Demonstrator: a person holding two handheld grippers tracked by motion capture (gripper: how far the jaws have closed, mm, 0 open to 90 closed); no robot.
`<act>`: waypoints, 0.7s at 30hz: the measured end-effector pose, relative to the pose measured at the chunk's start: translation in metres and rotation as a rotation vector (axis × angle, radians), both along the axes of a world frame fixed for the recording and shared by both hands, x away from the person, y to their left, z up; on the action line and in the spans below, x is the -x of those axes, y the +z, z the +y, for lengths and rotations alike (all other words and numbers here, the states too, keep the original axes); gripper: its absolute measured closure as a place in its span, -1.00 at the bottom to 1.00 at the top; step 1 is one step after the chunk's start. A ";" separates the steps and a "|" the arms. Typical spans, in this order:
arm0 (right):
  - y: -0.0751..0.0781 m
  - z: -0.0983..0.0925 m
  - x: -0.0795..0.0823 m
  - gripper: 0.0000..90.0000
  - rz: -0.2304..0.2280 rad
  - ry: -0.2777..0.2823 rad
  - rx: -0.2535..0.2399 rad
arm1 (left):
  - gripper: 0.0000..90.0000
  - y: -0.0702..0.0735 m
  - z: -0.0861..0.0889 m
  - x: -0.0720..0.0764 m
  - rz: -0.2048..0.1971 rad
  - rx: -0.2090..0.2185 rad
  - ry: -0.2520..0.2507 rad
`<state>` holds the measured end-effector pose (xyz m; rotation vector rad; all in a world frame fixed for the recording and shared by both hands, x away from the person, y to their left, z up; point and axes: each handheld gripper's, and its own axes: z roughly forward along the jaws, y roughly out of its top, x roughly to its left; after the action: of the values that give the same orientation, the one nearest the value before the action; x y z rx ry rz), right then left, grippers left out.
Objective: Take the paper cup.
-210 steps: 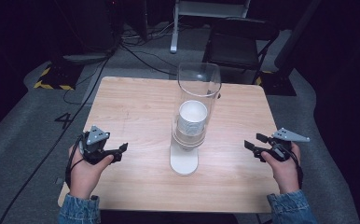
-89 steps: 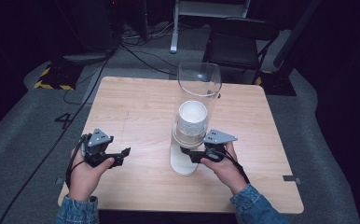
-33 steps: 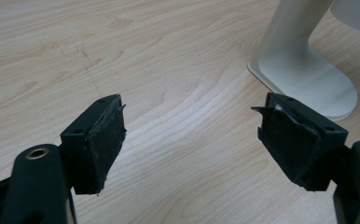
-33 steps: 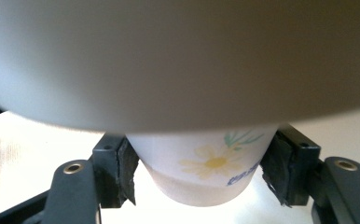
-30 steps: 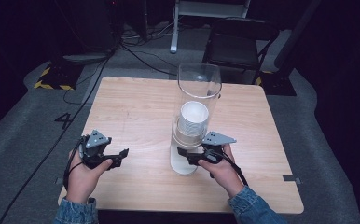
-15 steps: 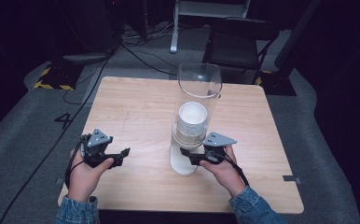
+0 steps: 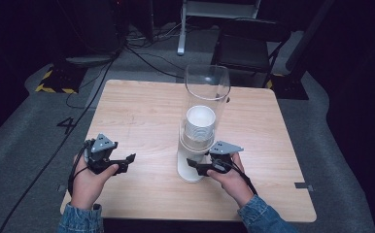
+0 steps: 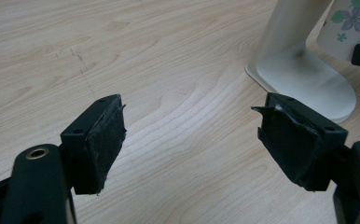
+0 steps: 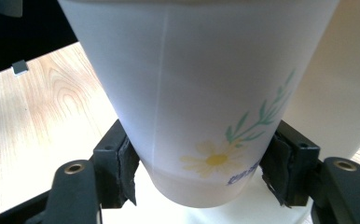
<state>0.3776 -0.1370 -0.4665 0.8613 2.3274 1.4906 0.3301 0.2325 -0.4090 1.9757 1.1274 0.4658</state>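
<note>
cup rim cut off | right tool grasping cup | left tool released

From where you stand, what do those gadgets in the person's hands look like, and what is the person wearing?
Each hand holds a black handheld tool. The left gripper and right gripper each carry a grey three-cornered plate on top and trail a thin black cable. Close up, the jaws are blocky black arms with brass-ringed holes and worn dark pads. Both sleeves are blue denim.

The left hand-held gripper lay low, its jaws spread wide and empty. The right hand-held gripper pointed leftward, its jaws clamped, both forearms in denim sleeves.
</note>
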 end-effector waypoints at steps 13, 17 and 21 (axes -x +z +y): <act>-0.019 0.000 0.004 -0.22 0.021 0.009 0.086 | -0.50 -0.001 -0.004 -0.003 0.001 0.003 -0.016; -0.022 -0.002 0.005 -0.22 0.027 0.006 0.100 | -0.50 -0.001 -0.005 -0.005 0.006 -0.002 -0.021; -0.025 -0.003 0.006 -0.22 0.030 0.008 0.112 | -0.50 -0.001 -0.007 -0.007 0.004 -0.005 -0.026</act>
<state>0.3714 -0.1403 -0.4911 0.8521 2.4130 1.3439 0.3368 0.2259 -0.4102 1.9940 1.1031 0.4516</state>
